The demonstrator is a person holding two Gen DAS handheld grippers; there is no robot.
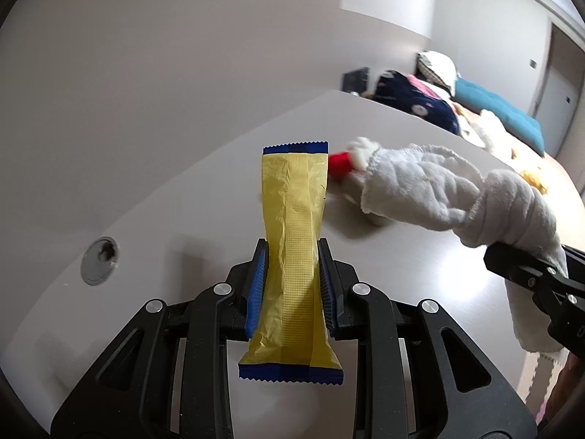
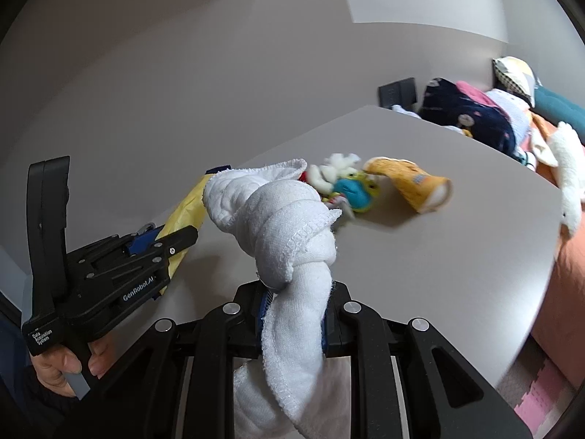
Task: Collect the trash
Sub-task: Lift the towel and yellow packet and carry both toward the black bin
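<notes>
Jaws on both sides are clamped on a load. Left gripper (image 1: 292,285) pinches a yellow wrapper (image 1: 292,241) across its middle — long axis running straight ahead along the fingers, both blue ends free, lifted off the table (image 1: 182,201). Right gripper (image 2: 292,314) pinches a knotted white cloth (image 2: 289,226), which also sticks out forward and hangs below the jaws. The two loads sit side by side, near each other. No bin shows in either view, so which hand is nearer the drop-off I cannot tell — toys (image 2: 351,190) lie on the table beyond.
</notes>
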